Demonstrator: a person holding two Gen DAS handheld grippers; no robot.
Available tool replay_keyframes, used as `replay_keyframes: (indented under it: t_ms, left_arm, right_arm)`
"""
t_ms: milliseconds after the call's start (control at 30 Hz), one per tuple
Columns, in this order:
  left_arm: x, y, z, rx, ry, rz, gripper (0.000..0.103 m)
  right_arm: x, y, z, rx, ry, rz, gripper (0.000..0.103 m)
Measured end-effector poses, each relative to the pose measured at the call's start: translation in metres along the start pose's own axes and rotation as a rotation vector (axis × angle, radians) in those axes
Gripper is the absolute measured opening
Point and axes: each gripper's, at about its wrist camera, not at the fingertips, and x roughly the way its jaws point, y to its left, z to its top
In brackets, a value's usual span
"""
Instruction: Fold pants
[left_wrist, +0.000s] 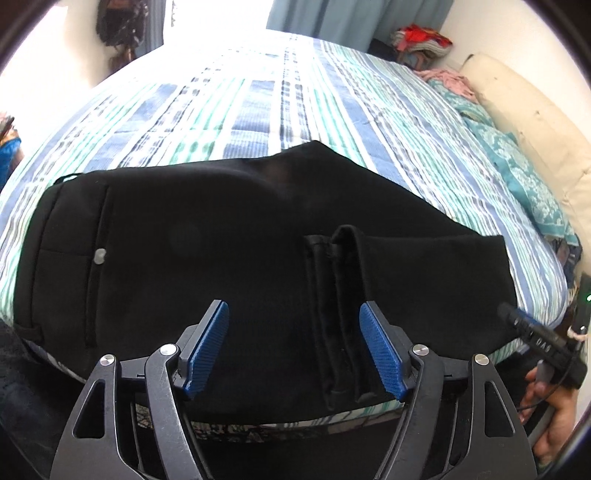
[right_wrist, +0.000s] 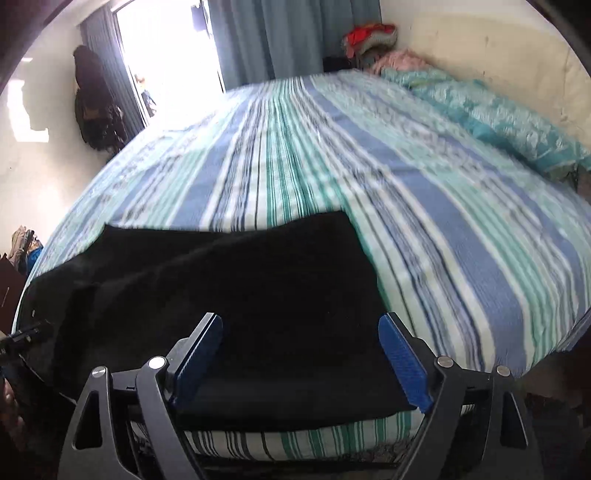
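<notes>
Plain black fabric pants (left_wrist: 221, 229) lie across a bedsheet striped in blue, mint green and white (left_wrist: 236, 107), with thin dark lines running through it. Ribbed royal-blue pads (left_wrist: 380, 350) line black gripper fingers, and a teal floral-print cloth (left_wrist: 517, 173) edges a cream wall.

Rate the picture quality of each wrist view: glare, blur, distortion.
Left wrist view: sharp; window glare washes out the far end of the striped bedspread; fisheye bends the bed; the black pants show little detail. Right wrist view: motion blur smears the bedspread; the window is blown out.
</notes>
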Motion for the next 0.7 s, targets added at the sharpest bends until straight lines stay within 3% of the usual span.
replay_keyframes:
  t_ms: [33, 67, 200, 333, 433, 600, 700]
  left_arm:
    - [-0.001, 0.004, 0.001, -0.014, 0.001, 0.011, 0.076]
    - [-0.002, 0.010, 0.001, -0.027, -0.002, 0.020, 0.075]
    - [-0.010, 0.039, 0.006, -0.091, -0.029, 0.051, 0.076]
    - [-0.009, 0.073, 0.011, -0.209, -0.032, 0.066, 0.076]
    - [-0.006, 0.083, 0.010, -0.242, -0.029, 0.069, 0.076]
    - [-0.004, 0.076, 0.008, -0.180, -0.034, 0.111, 0.078]
    - [0.004, 0.068, 0.005, -0.110, -0.010, 0.173, 0.085]
  right_arm:
    - [0.014, -0.006, -0.006, 0.027, 0.076, 0.010, 0.087]
    - [0.014, -0.009, -0.007, 0.035, 0.063, 0.001, 0.086]
    - [-0.025, -0.012, 0.000, 0.064, -0.125, 0.017, 0.086]
    - [-0.049, 0.007, 0.001, -0.027, -0.252, 0.022, 0.086]
    - [-0.041, 0.026, -0.002, -0.083, -0.220, 0.057, 0.086]
    - [-0.029, 0.055, -0.011, -0.189, -0.188, 0.088, 0.086]
    - [-0.009, 0.071, -0.019, -0.263, -0.101, 0.080, 0.086]
